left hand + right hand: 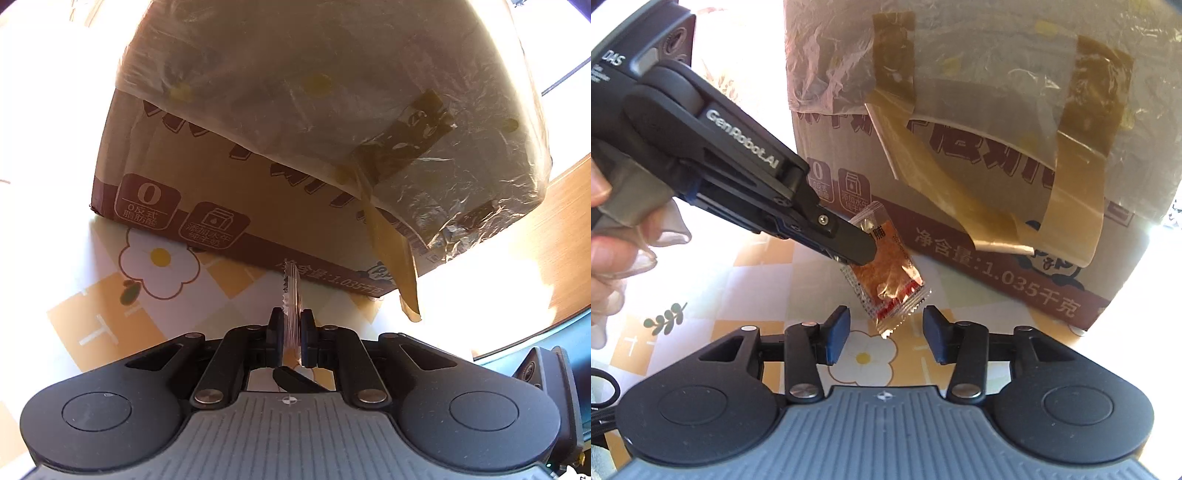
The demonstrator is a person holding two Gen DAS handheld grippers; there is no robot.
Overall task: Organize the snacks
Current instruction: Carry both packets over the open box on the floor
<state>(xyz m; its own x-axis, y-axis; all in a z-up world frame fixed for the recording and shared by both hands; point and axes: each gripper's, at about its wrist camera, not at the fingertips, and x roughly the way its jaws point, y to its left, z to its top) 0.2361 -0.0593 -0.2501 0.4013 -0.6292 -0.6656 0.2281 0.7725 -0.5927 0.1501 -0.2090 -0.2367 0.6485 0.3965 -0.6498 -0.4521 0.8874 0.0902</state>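
A small clear snack packet (886,273) with orange-red filling hangs in the air in front of a cardboard box (1015,229). My left gripper (855,253) comes in from the upper left and is shut on the packet's upper half. In the left wrist view the packet (291,291) shows edge-on, its serrated seam sticking up between the shut left gripper (291,325). My right gripper (886,328) stands open just below the packet; its blue pads (836,332) flank the lower seam without touching it.
The box (221,206) carries brown print, a clear plastic liner (332,92) folded over its rim and loose strips of tape (960,184). It stands on a flower-patterned tablecloth (159,266). A gloved hand (613,236) holds the left gripper. Wooden floor (554,221) lies at the right.
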